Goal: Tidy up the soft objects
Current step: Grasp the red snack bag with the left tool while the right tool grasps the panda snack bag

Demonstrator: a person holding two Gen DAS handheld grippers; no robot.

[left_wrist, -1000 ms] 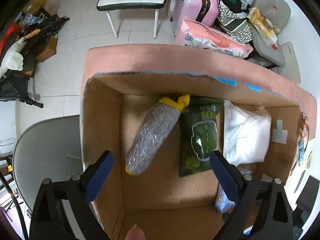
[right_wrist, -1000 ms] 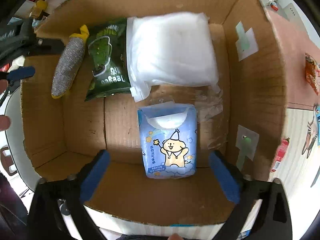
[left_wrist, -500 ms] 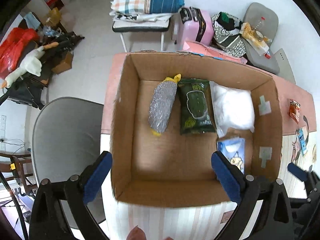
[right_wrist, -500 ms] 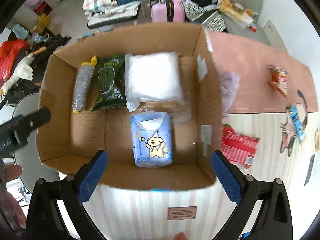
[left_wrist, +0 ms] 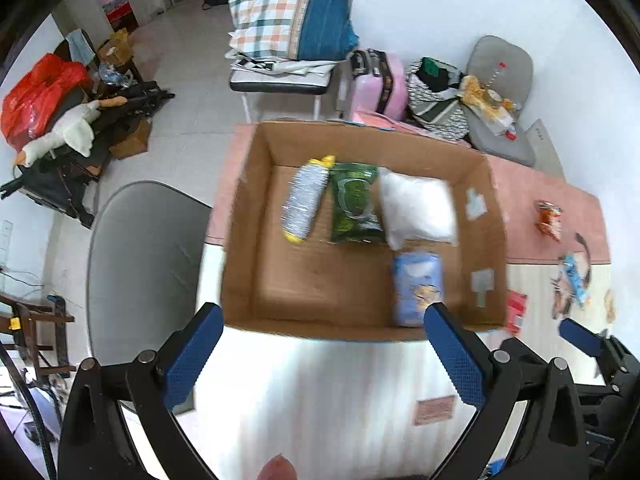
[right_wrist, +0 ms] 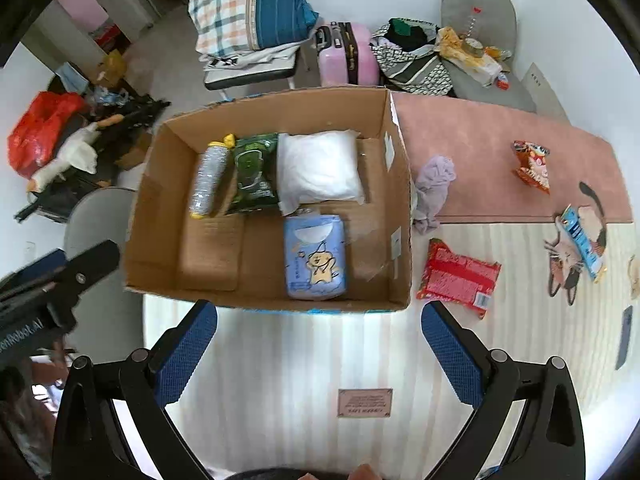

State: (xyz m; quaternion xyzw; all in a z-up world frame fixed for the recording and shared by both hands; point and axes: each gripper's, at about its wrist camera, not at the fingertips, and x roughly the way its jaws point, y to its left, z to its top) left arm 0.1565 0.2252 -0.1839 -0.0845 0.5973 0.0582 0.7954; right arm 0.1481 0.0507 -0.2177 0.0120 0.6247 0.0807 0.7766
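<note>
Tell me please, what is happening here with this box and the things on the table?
A person holds two grippers, sorting soft things into the cardboard box. Inside it lie a silver roll, a green pack, a white pillow pack and a blue tissue pack. Both the left gripper and the right gripper are open and empty. A lilac cloth and a red packet wait outside.

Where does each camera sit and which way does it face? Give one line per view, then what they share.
Left wrist: on the left gripper, above the near table edge, looking down and forward into the cardboard box; its open blue jaws, a fingertip and the right gripper's tip at lower right show.
Right wrist: on the right gripper, looking down at the box and the red packet beside it; its open jaws and the left gripper at left show.
Shared: the box, the blue tissue pack, the white pillow bag.
</note>
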